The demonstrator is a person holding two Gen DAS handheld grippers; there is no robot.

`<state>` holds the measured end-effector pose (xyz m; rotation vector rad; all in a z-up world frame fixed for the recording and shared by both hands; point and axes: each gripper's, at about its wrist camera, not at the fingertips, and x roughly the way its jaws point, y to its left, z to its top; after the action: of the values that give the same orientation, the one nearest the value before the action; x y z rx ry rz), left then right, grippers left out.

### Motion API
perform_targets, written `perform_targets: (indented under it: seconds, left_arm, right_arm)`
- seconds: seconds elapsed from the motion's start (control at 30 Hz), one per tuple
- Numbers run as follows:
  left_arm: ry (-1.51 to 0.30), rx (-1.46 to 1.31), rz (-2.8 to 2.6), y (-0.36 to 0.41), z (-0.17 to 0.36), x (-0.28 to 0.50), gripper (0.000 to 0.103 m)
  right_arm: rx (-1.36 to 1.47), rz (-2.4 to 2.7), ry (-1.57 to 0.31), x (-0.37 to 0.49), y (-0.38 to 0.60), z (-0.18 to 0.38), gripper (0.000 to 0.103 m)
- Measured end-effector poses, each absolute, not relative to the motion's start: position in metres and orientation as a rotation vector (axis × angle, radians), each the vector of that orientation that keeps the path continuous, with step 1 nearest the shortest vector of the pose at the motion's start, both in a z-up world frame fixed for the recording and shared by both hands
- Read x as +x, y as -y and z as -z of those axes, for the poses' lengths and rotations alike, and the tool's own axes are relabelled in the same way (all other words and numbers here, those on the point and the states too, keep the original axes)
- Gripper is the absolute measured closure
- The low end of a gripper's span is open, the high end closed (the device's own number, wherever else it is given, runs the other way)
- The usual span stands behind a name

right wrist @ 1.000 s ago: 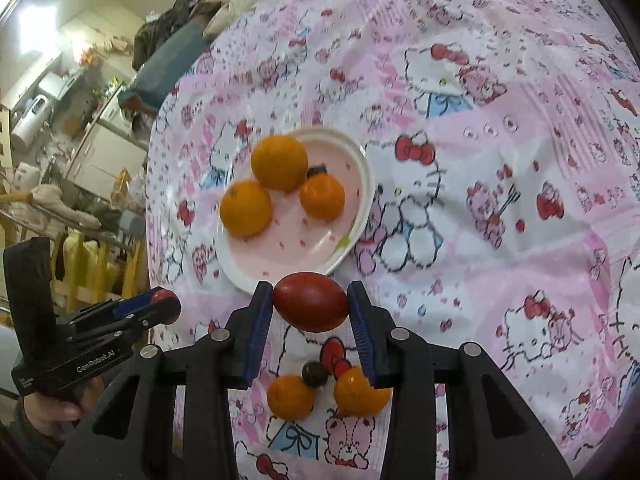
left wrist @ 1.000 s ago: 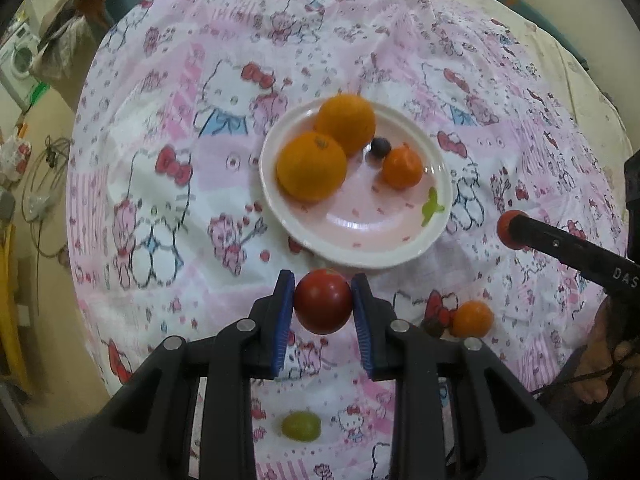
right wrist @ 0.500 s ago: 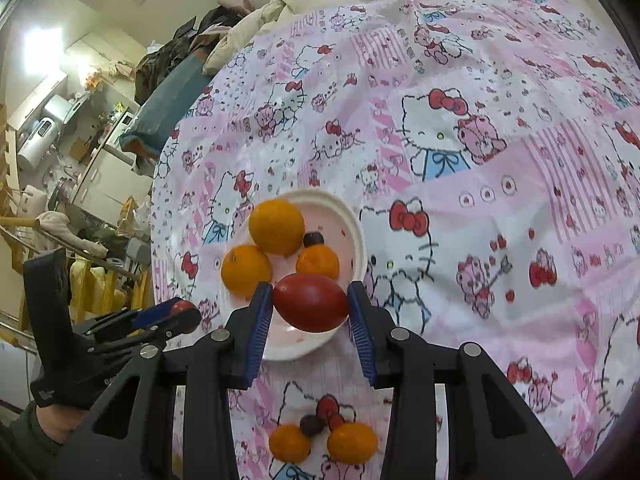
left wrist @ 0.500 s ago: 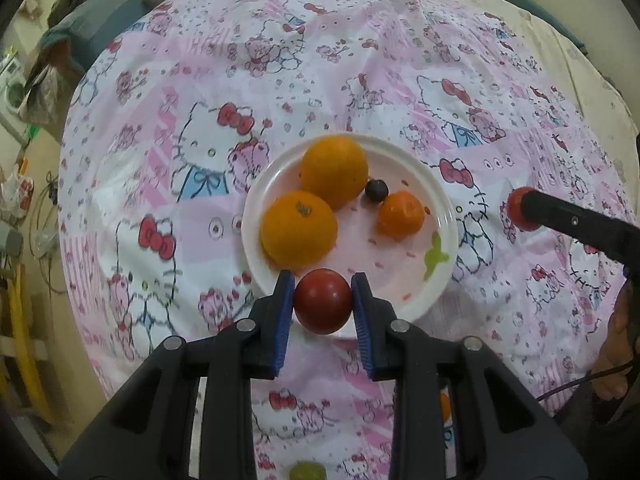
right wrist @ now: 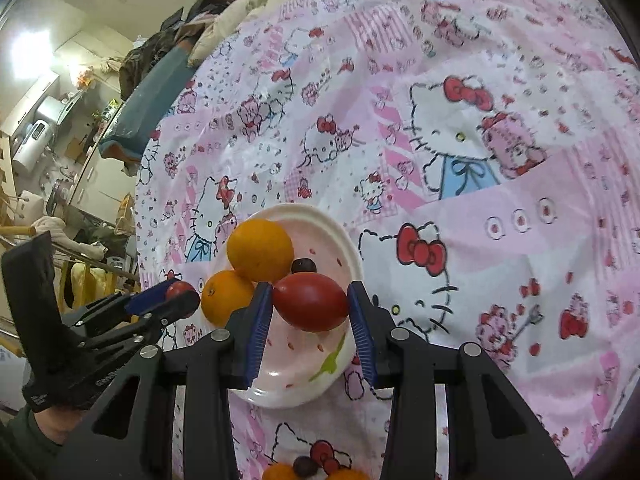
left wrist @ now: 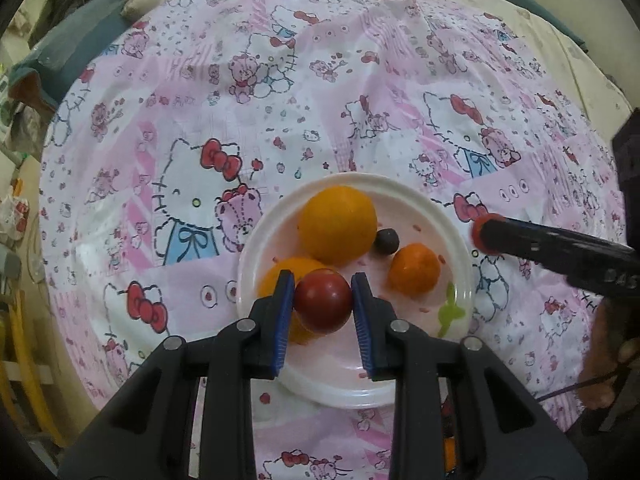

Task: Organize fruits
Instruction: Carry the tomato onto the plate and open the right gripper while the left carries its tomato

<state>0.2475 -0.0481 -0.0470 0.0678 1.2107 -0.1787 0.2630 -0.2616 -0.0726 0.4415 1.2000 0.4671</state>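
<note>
My left gripper (left wrist: 323, 304) is shut on a round red tomato (left wrist: 323, 300), hanging over the near left part of the white plate (left wrist: 460, 264). On the plate lie two large oranges (left wrist: 338, 230), a small orange (left wrist: 414, 268) and a dark berry (left wrist: 386, 241). My right gripper (right wrist: 311, 302) is shut on an oval red tomato (right wrist: 310, 301) above the same plate (right wrist: 352, 248). In the right wrist view the left gripper (right wrist: 178, 300) shows at the left with its tomato. In the left wrist view the right gripper's finger (left wrist: 520, 240) reaches in from the right.
The plate sits on a round table under a pink cartoon-cat cloth (left wrist: 280, 100). Two small oranges (right wrist: 280, 472) and a dark berry (right wrist: 305, 466) lie on the cloth near its front edge. A person's hand (left wrist: 608, 344) holds the right gripper. Bedding and clutter lie beyond the table.
Both grippers have moved forward with their tomatoes, from the cloth in front of the plate to above the plate. The loose fruits on the cloth have slid toward the bottom of the views.
</note>
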Motion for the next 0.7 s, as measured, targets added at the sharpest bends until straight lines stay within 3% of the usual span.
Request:
perform_targets:
  seconds: [0.57,0.67,0.7]
  left_arm:
    - [-1.229,0.109,0.23,0.064,0.058,0.251,0.078]
    - [-1.225,0.116,0.238,0.069,0.058,0.252,0.078]
    - [-1.224,0.121,0.239,0.07,0.059,0.251,0.078]
  right_arm:
    - [0.406,-0.487,-1.239,0.295,0.237,0.104,0.06]
    - [0.425,-0.489,-1.23,0.294,0.24,0.102,0.04]
    - [0.424,-0.486,-1.224,0.294,0.241,0.101,0.039]
